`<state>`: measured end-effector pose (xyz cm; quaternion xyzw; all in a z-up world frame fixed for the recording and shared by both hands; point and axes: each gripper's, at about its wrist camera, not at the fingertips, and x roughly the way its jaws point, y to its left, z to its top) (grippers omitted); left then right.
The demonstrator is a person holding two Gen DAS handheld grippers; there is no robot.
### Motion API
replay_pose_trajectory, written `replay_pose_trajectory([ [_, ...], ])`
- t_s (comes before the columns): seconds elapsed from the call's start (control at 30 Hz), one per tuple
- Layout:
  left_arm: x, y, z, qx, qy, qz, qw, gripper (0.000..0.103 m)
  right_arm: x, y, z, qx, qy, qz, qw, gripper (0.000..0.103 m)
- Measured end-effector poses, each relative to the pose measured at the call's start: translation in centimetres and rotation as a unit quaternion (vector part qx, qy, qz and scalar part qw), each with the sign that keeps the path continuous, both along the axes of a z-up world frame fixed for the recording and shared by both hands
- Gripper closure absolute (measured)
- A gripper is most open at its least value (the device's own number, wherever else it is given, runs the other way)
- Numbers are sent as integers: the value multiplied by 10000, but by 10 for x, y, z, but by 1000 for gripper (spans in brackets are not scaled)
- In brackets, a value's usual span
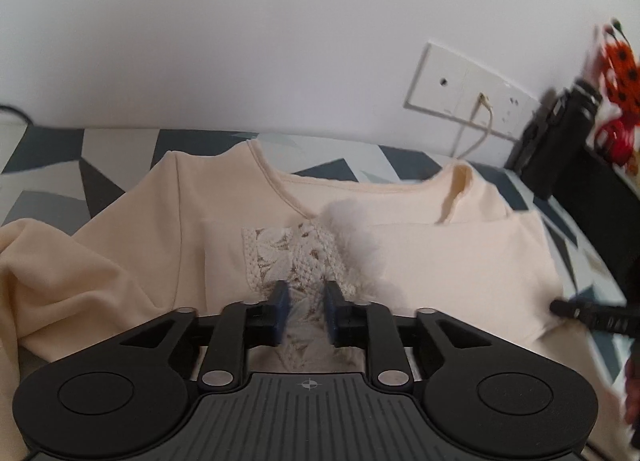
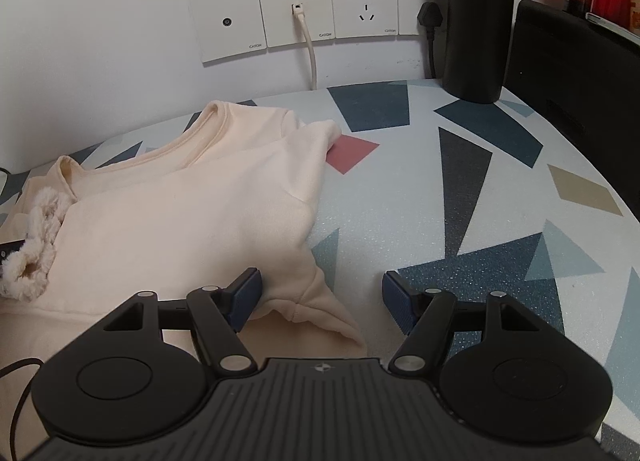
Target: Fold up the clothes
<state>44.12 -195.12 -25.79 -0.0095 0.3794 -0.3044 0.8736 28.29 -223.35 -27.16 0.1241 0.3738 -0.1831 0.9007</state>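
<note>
A cream-coloured long-sleeved knit top with a lace panel and fluffy trim is being shown lying flat on the tabletop with a geometric blue, grey and white pattern, its neckline pointing away toward the white wall with its row of sockets. One sleeve is already being kept folded across the chest. The left tool is being held directly above the lace panel at the garment's middle, its blue pads narrowly parted with nothing pinched between them, so it is released. The right tool is being held wide apart over the folded edge, a cream fabric corner lying between the jaws but untouched by either pad. The unfolded sleeve is bunched at the left tool's far left, so that tool is judged nearer for the coming fold.
</note>
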Motion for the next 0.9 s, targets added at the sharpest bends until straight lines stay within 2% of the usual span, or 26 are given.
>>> replay_pose_trajectory([
  [0.03, -2, 5, 4, -112, -26, 33, 9999, 46, 0, 0, 1, -1, -6, -11, 10000, 35],
  [0.13, -19, 28, 21, -152, -500, 270, 9983, 37, 3, 1, 1, -17, 48, 13, 10000, 35],
  [0.23, -32, 63, 34, 10, -595, 723, 9956, 21, 5, 3, 3, -52, 89, -35, 9999, 35],
  [0.33, -50, 110, 45, 210, -656, 1240, 9899, 15, 4, 8, 6, -95, 113, -76, 9999, 35],
  [0.47, -72, 151, 42, 1354, -610, 1580, 9762, 15, 2, 22, 10, -146, 101, 53, 9998, 34],
  [0.6, -86, 176, 29, 1547, -303, 1614, 9742, 16, 3, 33, 10, -202, 141, 128, 9996, 32],
  [0.7, -86, 182, 17, 1611, -27, 1595, 9740, 21, 5, 36, 11, -233, 205, 145, 9994, 31],
  [0.77, -85, 180, 17, 1582, 47, 1492, 9761, 45, 6, 37, 12, -254, 251, 147, 9993, 31],
  [0.83, -86, 177, 21, 1566, 33, 1428, 9773, 75, 7, 36, 13, -284, 272, 138, 9991, 31],
  [0.87, -87, 176, 28, 1558, -74, 1465, 9768, 84, 6, 35, 13, -301, 279, 131, 9991, 31],
  [0.9, -89, 175, 36, 1522, -202, 1516, 9765, 87, 5, 35, 14, -327, 274, 115, 9990, 31],
])
